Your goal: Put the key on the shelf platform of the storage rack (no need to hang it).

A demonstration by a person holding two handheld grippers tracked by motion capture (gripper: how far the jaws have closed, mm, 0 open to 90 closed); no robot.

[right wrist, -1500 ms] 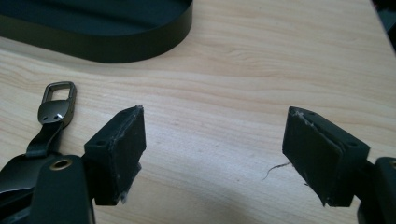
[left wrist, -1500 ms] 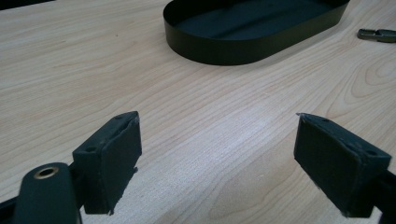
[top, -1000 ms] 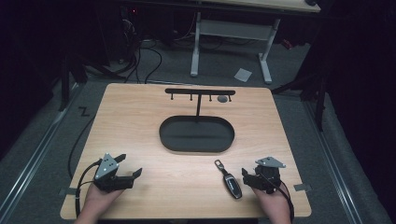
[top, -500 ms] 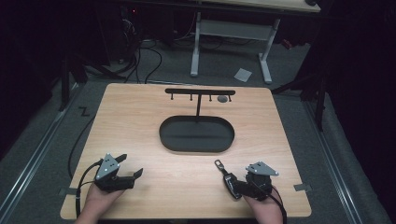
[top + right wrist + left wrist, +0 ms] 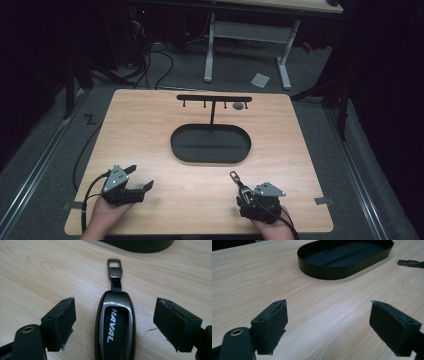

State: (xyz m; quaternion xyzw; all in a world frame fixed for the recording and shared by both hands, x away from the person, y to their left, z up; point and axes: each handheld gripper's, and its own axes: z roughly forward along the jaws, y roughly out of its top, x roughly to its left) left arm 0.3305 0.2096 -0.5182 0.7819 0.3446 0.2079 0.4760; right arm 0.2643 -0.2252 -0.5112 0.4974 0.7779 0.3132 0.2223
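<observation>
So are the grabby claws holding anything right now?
No, nothing is held. The right gripper has its jaws open on either side of the car key, which lies flat on the table, pads not touching it. The left gripper is open over bare wood.

Left claw: your black two-jaw tool, with a grey three-cornered plate on top.
Right claw: the same black build, its grey plate showing small dark screw dots at the corners.
Cables: a black lead curls away from each of your claws.
Pads: blocky black rubber, edges frayed, small holes on top.
Pivot: your left arm piece carries a brass-ringed hole.
Hands: you wear no gloves.
</observation>
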